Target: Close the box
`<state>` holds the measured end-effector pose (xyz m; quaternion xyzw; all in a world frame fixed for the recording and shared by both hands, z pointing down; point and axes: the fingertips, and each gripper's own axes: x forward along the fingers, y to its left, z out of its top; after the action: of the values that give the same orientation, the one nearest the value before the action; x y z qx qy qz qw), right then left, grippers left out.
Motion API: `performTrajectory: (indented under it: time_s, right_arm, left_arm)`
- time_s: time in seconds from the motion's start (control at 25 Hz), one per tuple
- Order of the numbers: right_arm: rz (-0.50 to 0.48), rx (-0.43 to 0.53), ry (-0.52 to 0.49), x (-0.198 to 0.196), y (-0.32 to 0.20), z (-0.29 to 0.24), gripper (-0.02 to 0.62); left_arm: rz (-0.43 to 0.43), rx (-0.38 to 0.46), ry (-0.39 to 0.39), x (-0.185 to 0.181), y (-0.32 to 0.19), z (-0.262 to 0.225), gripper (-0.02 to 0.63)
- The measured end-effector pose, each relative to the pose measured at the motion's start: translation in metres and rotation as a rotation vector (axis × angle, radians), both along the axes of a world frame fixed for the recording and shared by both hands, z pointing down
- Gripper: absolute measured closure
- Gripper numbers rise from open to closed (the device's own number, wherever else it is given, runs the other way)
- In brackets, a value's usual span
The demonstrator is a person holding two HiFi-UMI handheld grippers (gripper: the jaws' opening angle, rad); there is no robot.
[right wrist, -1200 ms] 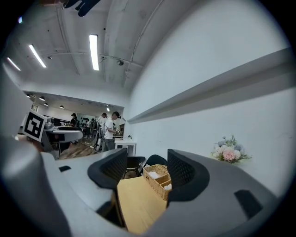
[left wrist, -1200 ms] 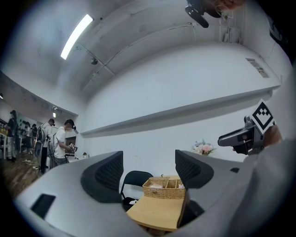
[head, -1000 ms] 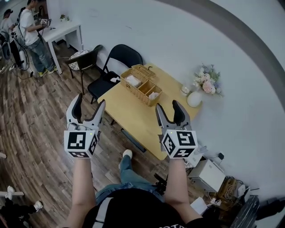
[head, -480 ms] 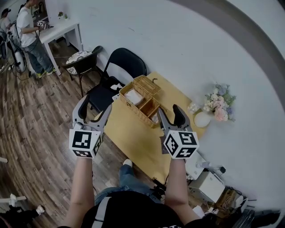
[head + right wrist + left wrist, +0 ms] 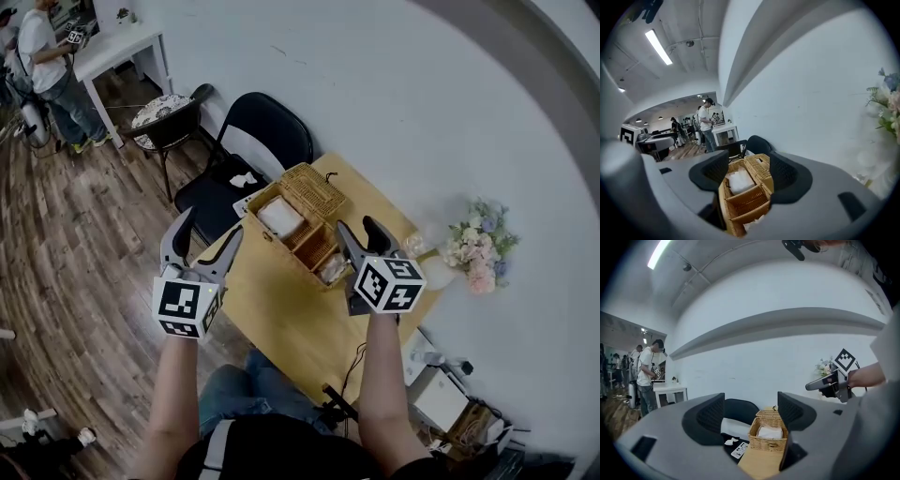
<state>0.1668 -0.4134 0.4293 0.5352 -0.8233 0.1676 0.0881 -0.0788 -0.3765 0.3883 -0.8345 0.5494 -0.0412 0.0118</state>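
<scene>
1. The wicker box [image 5: 298, 228] stands open on the yellow table [image 5: 281, 314]. It sits toward the far end, close to the corner nearest the black chair [image 5: 251, 141].
2. Its woven lid [image 5: 315, 190] is thrown back on the wall side. Wicker dividers split the inside into compartments. The largest holds a white wad [image 5: 279, 216], and something pale shows in the end compartment nearest my right gripper.
3. My left gripper [image 5: 208, 230] hangs in the air with its jaws spread wide and nothing between them. It is over the table's left edge, with the box ahead of it and a little to the right.
4. My right gripper [image 5: 358, 230] is spread just as wide and holds nothing. In the head view it lies over the near right end of the box. Its own view looks down through the gap between the jaws into the compartments, and neither jaw touches the wicker.
5. A broad stretch of bare tabletop runs from the box toward me.
6. A vase of flowers [image 5: 478, 255] stands well apart from the box, at the table's right end against the white wall [image 5: 394, 103].
7. The chair seat sits just beside the table's far corner and carries a small white scrap [image 5: 246, 180].
8. A plank floor [image 5: 75, 244] opens wide on my left. Far across it a person [image 5: 42, 56] stands at a white side table.
</scene>
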Motion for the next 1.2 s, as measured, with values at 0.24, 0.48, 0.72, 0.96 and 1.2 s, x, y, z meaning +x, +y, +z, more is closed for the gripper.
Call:
performTrajectory:
  time_s: [0.24, 0.48, 0.72, 0.96, 1.2]
  right_arm:
    - [-0.007, -0.119, 0.024, 0.010, -0.041, 0.045, 0.313]
    - [0.016, -0.281, -0.022, 0.019, -0.072, 0.096, 0.313]
    - [0.060, -0.458, -0.127, 0.032, -0.101, 0.140, 0.321]
    - [0.097, -0.599, -0.256, 0.040, -0.124, 0.177, 0.327]
    - [0.080, -0.692, -0.368, 0.042, -0.142, 0.197, 0.339]
  left_arm:
    - [0.017, -0.038, -0.007, 0.005, -0.020, 0.021, 0.264]
    - [0.042, -0.071, -0.003, 0.008, -0.041, 0.035, 0.264]
    - [0.077, -0.102, -0.019, 0.011, -0.064, 0.048, 0.265]
    - [0.102, -0.117, -0.043, 0.007, -0.081, 0.054, 0.265]
    - [0.106, -0.135, -0.040, -0.004, -0.097, 0.058, 0.264]
